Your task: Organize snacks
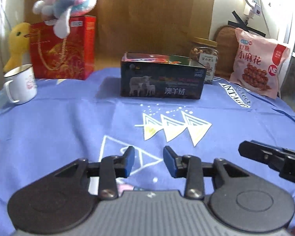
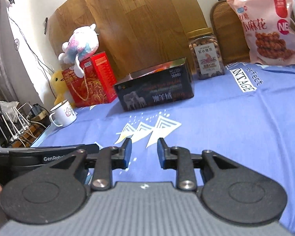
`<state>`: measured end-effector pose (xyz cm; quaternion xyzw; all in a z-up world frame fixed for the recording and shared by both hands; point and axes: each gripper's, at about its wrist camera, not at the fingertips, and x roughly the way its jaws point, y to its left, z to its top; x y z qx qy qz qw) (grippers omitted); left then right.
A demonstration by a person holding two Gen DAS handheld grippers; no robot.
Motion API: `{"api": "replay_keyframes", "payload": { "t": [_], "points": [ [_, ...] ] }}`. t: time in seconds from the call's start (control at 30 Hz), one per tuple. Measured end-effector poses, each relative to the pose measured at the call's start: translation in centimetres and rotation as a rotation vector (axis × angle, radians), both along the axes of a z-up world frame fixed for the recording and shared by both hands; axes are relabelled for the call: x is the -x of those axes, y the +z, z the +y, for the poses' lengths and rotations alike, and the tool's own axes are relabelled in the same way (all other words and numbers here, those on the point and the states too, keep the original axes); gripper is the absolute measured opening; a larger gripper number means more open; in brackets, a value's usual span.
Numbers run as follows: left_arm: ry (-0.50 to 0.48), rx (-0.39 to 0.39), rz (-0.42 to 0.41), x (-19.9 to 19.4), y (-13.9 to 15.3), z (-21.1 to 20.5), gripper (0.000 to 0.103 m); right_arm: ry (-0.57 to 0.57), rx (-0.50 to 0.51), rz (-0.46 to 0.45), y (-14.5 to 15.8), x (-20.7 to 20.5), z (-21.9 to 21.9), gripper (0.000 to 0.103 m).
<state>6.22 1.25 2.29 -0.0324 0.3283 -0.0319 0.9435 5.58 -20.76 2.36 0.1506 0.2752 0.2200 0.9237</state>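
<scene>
A dark box (image 1: 162, 76) (image 2: 155, 87) printed with sheep stands at the back middle of the blue tablecloth (image 1: 68, 122) (image 2: 226, 118). Behind it is a clear nut jar (image 1: 205, 63) (image 2: 207, 56) with a gold lid. A pink snack bag (image 1: 258, 63) (image 2: 273, 25) leans at the back right. My left gripper (image 1: 149, 161) hovers over the near cloth, open with nothing between its blue pads. My right gripper (image 2: 144, 153) is beside it, also open and empty. Each gripper shows at the edge of the other's view: the right gripper (image 1: 273, 161), the left gripper (image 2: 49, 157).
A red gift box (image 1: 63, 49) (image 2: 89, 80) with a plush toy (image 1: 68, 2) (image 2: 79, 43) on top stands back left, beside a yellow plush duck (image 1: 17, 41) (image 2: 58, 86). A white mug (image 1: 20, 83) (image 2: 64, 114) sits near the left edge. Cables (image 2: 19, 122) lie beyond that edge.
</scene>
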Motion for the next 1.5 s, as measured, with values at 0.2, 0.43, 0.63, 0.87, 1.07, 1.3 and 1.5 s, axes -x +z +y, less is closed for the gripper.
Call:
{"api": "replay_keyframes", "payload": {
  "t": [0.2, 0.43, 0.63, 0.87, 1.07, 1.3, 1.5],
  "points": [
    [0.046, -0.007, -0.021, 2.3, -0.2, 0.1, 0.049, 0.01, 0.02, 0.006, -0.3, 2.2, 1.1, 0.037],
    [0.087, -0.025, -0.093, 5.1, 0.6, 0.5, 0.096, -0.02, 0.002, -0.012, 0.4, 4.2, 1.3, 0.066],
    [0.108, -0.092, -0.179, 7.2, 2.0, -0.2, 0.103, -0.081, -0.024, -0.041, 1.2, 5.6, 1.1, 0.088],
    [0.137, -0.14, -0.185, 7.6, 2.3, -1.2, 0.103, -0.085, -0.03, -0.055, 1.8, 6.1, 1.1, 0.092],
    [0.138, -0.131, -0.185, 7.8, 2.4, -1.1, 0.103, -0.092, -0.026, -0.075, 2.2, 6.5, 1.0, 0.093],
    [0.134, -0.128, -0.173, 7.9, 2.2, -1.1, 0.103, -0.092, -0.021, -0.073, 2.3, 6.6, 1.0, 0.093],
    [0.148, -0.131, -0.181, 8.0, 2.5, -0.9, 0.103, -0.094, -0.021, -0.065, 2.2, 6.5, 1.0, 0.093]
  ]
}}
